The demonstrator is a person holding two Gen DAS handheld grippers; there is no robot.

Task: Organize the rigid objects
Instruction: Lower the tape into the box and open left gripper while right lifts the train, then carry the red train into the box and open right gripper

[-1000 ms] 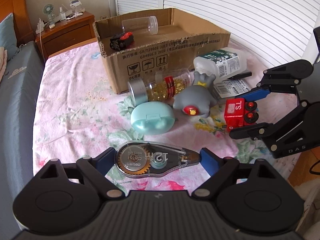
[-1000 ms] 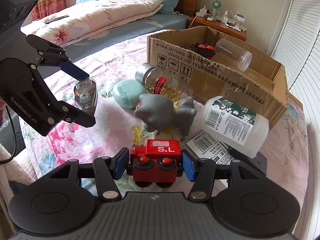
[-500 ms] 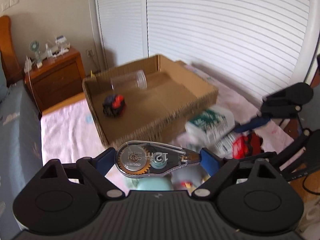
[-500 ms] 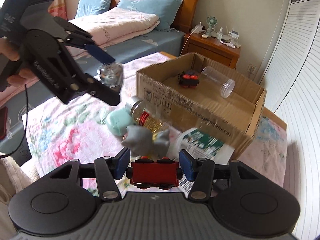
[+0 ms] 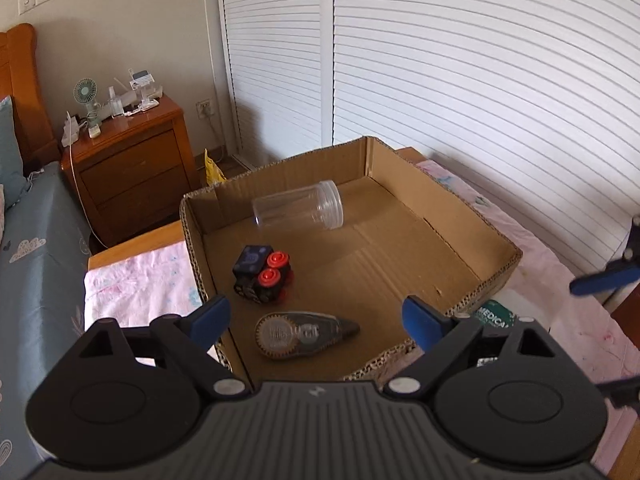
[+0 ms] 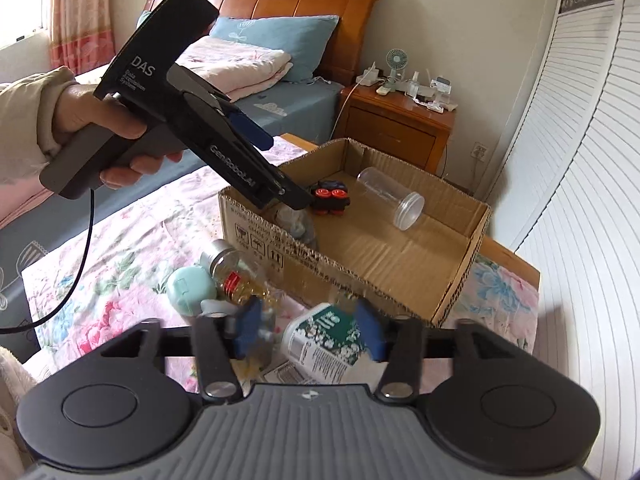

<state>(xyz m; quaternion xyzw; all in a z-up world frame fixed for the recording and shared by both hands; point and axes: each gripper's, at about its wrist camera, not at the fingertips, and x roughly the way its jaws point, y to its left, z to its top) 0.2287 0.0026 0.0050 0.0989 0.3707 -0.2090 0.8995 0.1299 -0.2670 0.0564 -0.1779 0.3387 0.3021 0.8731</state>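
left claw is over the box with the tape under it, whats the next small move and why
Probably lift the left claw out of the box and swing it toward the green case on the bed. Its jaws are opening with nothing between them, the tape lies free on the box floor, and the case sits outside.

My left gripper (image 5: 316, 318) angles downward with jaws opening wide and empty, my left hand (image 6: 96, 120) clutching its handle, while my right gripper (image 6: 308, 334) opens, empty too.
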